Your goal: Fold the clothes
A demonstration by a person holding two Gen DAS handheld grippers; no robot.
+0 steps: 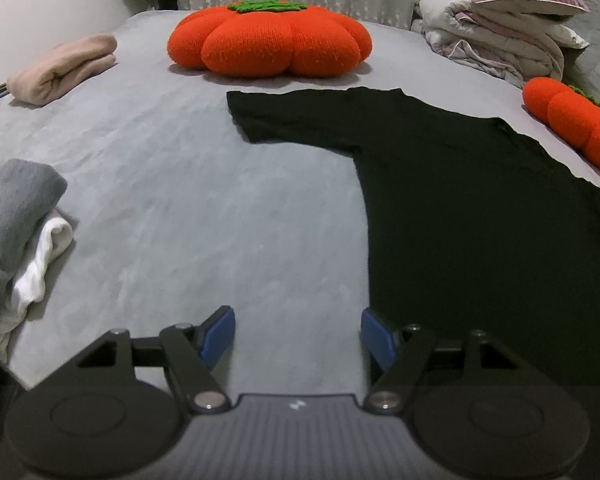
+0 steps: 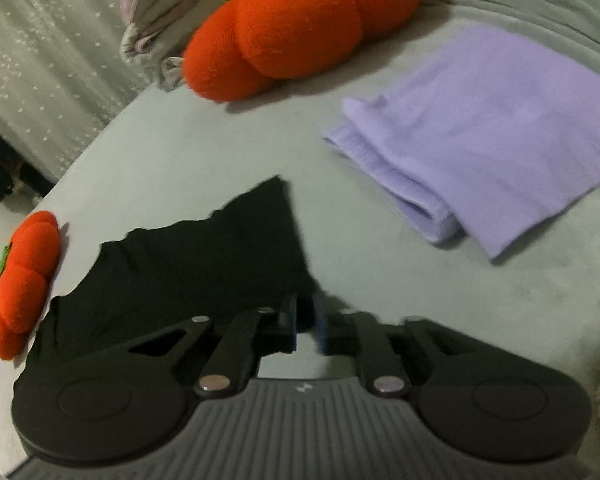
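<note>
The black T-shirt (image 1: 480,208) lies spread flat on the grey bed (image 1: 188,200), one sleeve reaching left. The left gripper (image 1: 298,332) hovers at its near left edge, jaws spread, nothing between them. The right gripper (image 2: 305,326) sits at a shirt corner (image 2: 204,264), jaws narrowly apart; whether they pinch cloth is unclear. A folded lilac garment (image 2: 488,140) lies far right, beyond it a pumpkin cushion (image 2: 300,28).
</note>
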